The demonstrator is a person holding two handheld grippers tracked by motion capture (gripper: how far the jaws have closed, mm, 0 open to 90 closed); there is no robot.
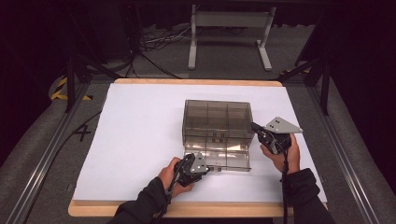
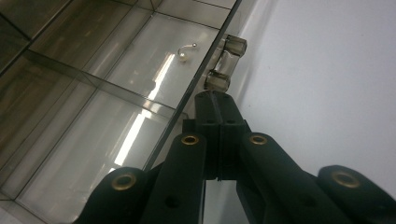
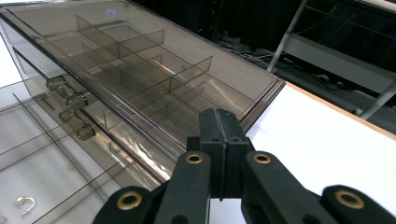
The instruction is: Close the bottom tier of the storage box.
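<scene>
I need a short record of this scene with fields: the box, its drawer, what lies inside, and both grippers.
box: smoky clear drawer box on the white table
drawer: bottom drawer pulled out toward the person
content: small hooked metal piece in one compartment
left gripper: shut, tips by the drawer's knobs
right gripper: shut, at the box's right corner

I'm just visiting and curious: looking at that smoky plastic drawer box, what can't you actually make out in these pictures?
- Small curved metal piece in the pulled-out drawer: too small in both gripper views to say what it is.
- Drawer box, upper compartments: tinted walls and glare in the high view hide any contents.
- Left hand-held gripper by the drawer handle: whether the shut tips touch the drawer's edge is unclear.
</scene>
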